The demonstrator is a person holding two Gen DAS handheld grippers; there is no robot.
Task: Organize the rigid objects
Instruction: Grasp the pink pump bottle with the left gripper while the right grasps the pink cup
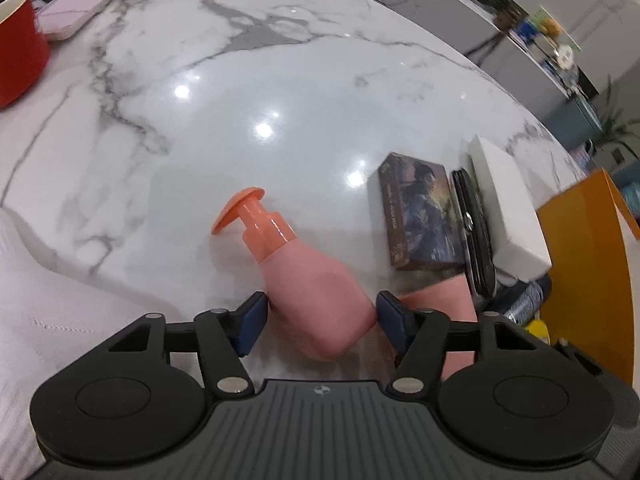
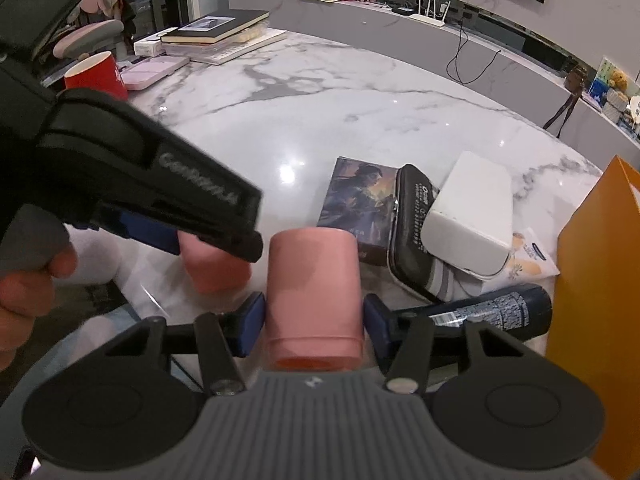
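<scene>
Both grippers angle down — left gripper and right gripper straddling pink bottles.

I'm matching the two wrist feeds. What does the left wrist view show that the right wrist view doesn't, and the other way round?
Only the left wrist view shows the pink pump bottle's orange pump head, lying on the marble table between the left gripper fingers.

Only the right wrist view shows a dark spray can, the router on the far counter, and a pink capped bottle between the right gripper fingers.

Both show the red mug, illustrated box, black case, white box and orange bag.
</scene>
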